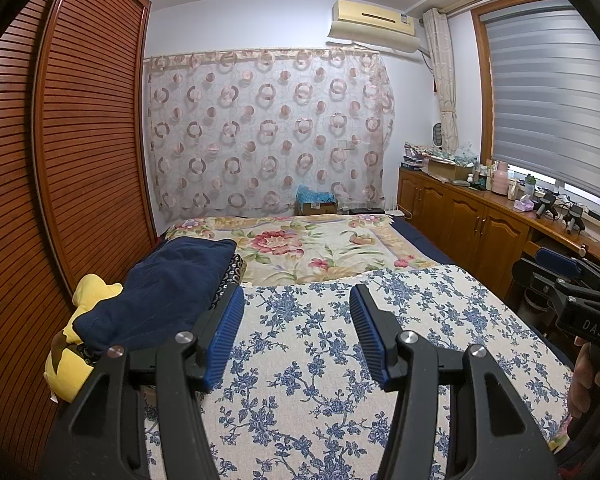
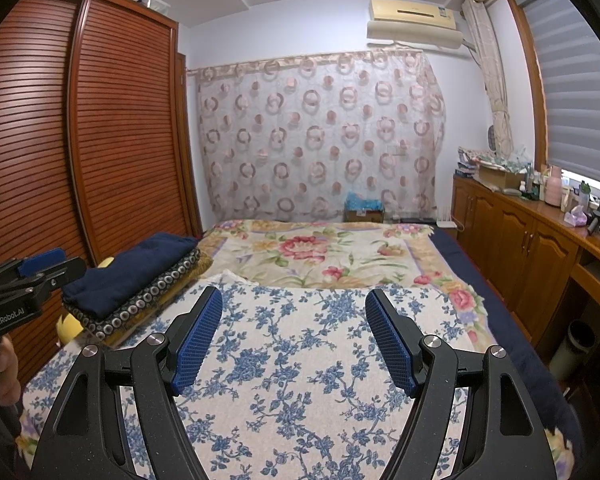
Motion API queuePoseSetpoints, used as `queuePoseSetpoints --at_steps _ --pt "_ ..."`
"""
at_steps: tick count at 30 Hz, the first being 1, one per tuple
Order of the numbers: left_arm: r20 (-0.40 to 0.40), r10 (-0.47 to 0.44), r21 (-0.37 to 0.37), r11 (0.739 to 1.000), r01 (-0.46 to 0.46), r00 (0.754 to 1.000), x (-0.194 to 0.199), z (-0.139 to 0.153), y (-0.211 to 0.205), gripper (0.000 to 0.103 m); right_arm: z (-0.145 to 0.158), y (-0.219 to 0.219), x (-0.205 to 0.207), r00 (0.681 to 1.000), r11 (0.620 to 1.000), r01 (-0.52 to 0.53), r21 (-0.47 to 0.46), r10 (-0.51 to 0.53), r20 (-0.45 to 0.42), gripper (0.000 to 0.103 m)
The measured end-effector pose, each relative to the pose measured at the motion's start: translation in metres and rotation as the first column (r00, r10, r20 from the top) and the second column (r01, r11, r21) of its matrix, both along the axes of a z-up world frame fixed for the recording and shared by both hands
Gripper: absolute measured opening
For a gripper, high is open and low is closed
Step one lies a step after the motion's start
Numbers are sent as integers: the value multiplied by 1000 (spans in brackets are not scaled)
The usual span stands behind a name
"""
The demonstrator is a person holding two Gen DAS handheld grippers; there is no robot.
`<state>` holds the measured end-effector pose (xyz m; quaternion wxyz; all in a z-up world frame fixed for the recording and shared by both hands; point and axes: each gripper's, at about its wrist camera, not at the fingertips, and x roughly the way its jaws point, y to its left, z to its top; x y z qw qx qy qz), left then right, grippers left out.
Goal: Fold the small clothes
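Observation:
A stack of folded clothes lies at the bed's left edge: a navy garment (image 1: 160, 292) on top, a dark ring-patterned one (image 2: 140, 304) and a mustard one under it. A yellow item (image 1: 80, 320) sits beside the stack. My left gripper (image 1: 296, 336) is open and empty above the blue-flowered cloth (image 1: 320, 360), just right of the stack. My right gripper (image 2: 294, 336) is open and empty over the same cloth (image 2: 292, 360). Each gripper shows at the edge of the other's view: the right one (image 1: 572, 280), the left one (image 2: 32, 276).
A bed with a floral blanket (image 1: 300, 248) runs ahead. A slatted wooden wardrobe (image 1: 60, 160) stands close on the left. Wooden cabinets (image 2: 520, 240) with bottles and boxes line the right wall under a window. A curtain (image 1: 268, 128) covers the far wall.

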<state>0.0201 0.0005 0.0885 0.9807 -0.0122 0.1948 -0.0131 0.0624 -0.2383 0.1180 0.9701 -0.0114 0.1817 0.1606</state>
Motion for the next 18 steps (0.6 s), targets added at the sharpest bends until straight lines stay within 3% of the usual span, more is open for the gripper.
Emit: queuePoseSetpoints --at_steps 18 --pt "0 1 0 1000 -1 1000 0 -1 2 54 -1 0 0 1000 1000 -1 1 1 0 76"
